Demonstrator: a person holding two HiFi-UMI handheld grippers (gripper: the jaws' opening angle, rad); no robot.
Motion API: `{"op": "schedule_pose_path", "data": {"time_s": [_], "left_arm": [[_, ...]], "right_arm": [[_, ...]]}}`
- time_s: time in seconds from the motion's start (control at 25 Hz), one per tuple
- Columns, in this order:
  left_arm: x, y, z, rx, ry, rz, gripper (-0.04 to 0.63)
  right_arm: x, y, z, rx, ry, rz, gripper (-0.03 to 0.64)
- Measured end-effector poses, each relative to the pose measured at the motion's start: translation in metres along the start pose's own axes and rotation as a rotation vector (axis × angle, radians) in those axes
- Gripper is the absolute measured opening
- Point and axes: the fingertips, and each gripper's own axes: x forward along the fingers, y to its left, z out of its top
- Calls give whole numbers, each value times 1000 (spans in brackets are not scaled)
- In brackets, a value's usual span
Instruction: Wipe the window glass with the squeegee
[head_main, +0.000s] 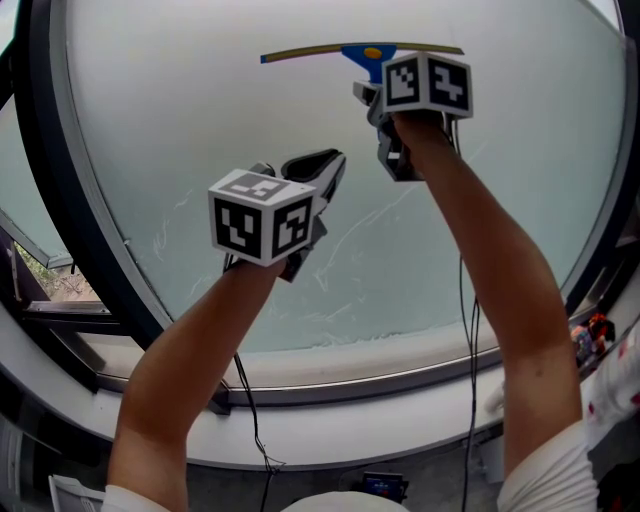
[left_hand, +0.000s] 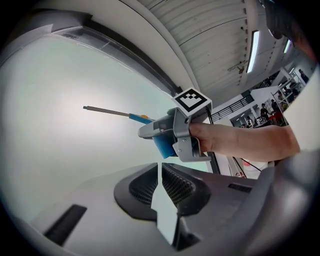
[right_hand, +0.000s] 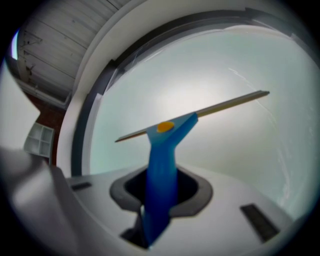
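This looks like a big work hall, maybe a lab or a workshop, not a home. The roof (left_hand: 210, 30) is high and made of ribbed metal sheets, with long strip lights (left_hand: 255, 45) on it. Far back there is a rail (left_hand: 235, 103), like one on an upper walkway. A few people (left_hand: 263, 111) stand there among gear that is too small to make out. The window (head_main: 300, 180) is very large, with milky glass, a thick dark frame (head_main: 70, 200) and a wide white sill (head_main: 380, 412). Beside it another pane (head_main: 25, 190) shows a bit of outdoors, so this spot is at an outer wall.
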Motion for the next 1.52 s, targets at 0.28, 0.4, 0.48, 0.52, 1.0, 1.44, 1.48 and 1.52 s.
{"op": "schedule_pose_path", "data": {"time_s": [0.28,0.4,0.48,0.52,1.0,1.44,1.48,1.52], "left_arm": [[-4,-2,-18,-32,11,-1,48],[-5,-3,-28,-43,23,-1,48],[-6,-3,-34,-50,30,1,48],[-7,-3,-37,-53,33,1,48],[-14,-11,-67,-87,58,-3,48],[-21,-16,-92,-128,76,3,48],[-21,-17,-94,-131,77,3,48],[-22,-17,-96,-135,79,4,48]], "right_arm": [[-4,-2,-22,-17,20,-4,104],[-5,-3,-31,-15,26,-8,104],[-5,-3,-36,-12,27,-9,104],[-5,-3,-39,-10,27,-9,104],[-10,-3,-69,0,52,-17,104],[-14,-5,-99,14,83,-21,104],[-15,-5,-102,17,84,-21,104],[-15,-5,-104,19,85,-21,104]]}}
